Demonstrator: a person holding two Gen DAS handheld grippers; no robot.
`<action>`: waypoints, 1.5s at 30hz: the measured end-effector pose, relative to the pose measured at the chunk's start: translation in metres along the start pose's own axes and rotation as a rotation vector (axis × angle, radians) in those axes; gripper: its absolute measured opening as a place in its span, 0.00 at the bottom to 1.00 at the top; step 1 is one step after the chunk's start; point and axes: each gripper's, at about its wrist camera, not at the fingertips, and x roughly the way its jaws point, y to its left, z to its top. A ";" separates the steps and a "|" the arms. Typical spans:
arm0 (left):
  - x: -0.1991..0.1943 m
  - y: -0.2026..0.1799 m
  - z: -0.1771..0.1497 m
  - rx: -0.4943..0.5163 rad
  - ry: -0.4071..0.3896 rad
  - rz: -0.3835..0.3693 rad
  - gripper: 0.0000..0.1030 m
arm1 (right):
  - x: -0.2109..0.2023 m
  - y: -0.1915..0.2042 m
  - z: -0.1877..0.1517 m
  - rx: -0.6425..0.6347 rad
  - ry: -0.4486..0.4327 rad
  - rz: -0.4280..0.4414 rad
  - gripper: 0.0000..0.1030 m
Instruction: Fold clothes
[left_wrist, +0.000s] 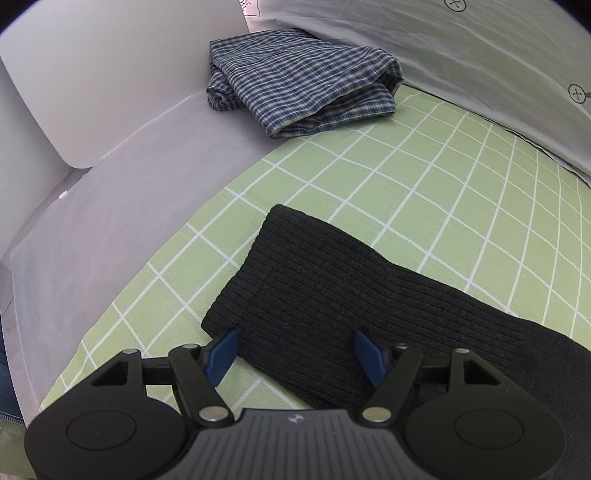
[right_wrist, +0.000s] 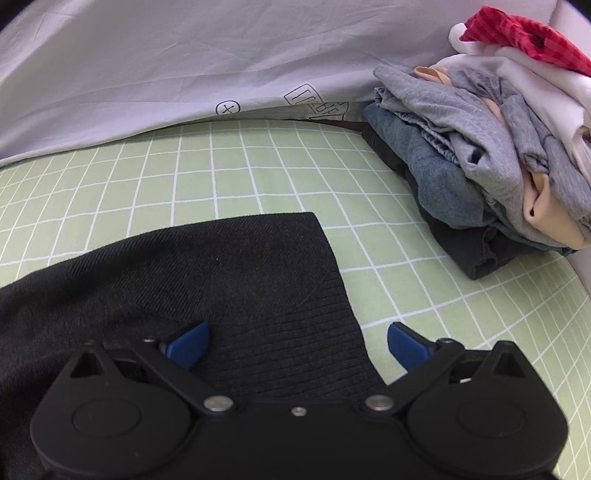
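Observation:
A dark ribbed knit garment (left_wrist: 325, 295) lies flat on the green checked sheet (left_wrist: 424, 177). In the left wrist view its ribbed end stretches away from my left gripper (left_wrist: 295, 350), whose blue pads (left_wrist: 221, 354) stand apart over the cloth without pressing it. The right wrist view shows the same garment (right_wrist: 207, 266) with its ribbed hem at the right edge. My right gripper (right_wrist: 299, 345) is open across that edge, one pad (right_wrist: 188, 345) over the cloth and the other (right_wrist: 406, 349) over the bare sheet.
A folded blue plaid shirt (left_wrist: 299, 85) lies at the sheet's far edge beside a white board (left_wrist: 110, 74). A pale grey printed cloth (right_wrist: 184, 62) runs along the back. A heap of unfolded clothes (right_wrist: 491, 147) sits at the right.

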 end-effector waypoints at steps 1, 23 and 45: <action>-0.001 0.003 -0.002 -0.001 -0.004 0.027 0.68 | 0.001 -0.002 0.002 0.003 -0.003 -0.018 1.00; 0.003 0.032 -0.008 -0.086 0.013 -0.083 0.70 | -0.005 0.098 0.038 -0.160 -0.021 0.053 1.00; -0.001 0.054 -0.026 -0.245 -0.053 -0.223 0.54 | -0.074 0.078 -0.053 0.113 0.097 0.193 1.00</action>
